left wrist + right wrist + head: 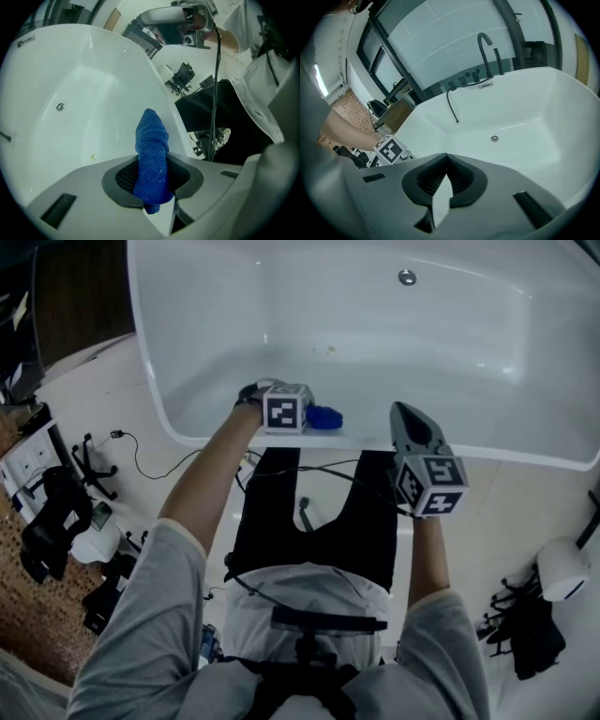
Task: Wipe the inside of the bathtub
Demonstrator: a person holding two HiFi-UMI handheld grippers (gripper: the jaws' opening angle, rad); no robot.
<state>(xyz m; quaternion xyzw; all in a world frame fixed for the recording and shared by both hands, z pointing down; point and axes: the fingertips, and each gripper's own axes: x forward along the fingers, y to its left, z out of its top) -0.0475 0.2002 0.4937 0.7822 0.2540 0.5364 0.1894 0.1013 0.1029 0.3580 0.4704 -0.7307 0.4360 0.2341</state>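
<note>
Head view: white glossy oval bathtub (187, 432) fills the top of frame, its smooth moulded rim curving from 9 o'clock round to 3 o'clock. A round chromed metal fitting (407, 277) sits on the far inner wall at approx 1 o'clock. The left gripper (311, 414) reaches over the near rim. Its white cube w/ black square markers (284, 411) is just at 9 o'clock of the blue nubbly knit cloth (325, 417). The cloth lies at the near inner wall, right below the rim. Whether it touches the wall can't be told. The right gripper (402, 412), dark grey and tapering to a point, hangs outside the tub's near rim at 3 o'clock of the cloth, well apart from it.

Left gripper view: grey plastic jaws w/ black ribbed pads pinch the cloth (151, 159). It is bunched into a thick rounded roll and sticks out toward 12 o'clock. Its weave is fine and looped, w/ pale flecks. Tub wall behind is smooth, w/ a small yellowish speck (93, 157) at 9 o'clock of the cloth.

Right gripper view: ribbed pads pressed together at the tips, nothing btw them. Beyond, the tub's angular white basin, and at 12 o'clock a thin black curved metal faucet (485, 47) stands on the far rim.
</note>
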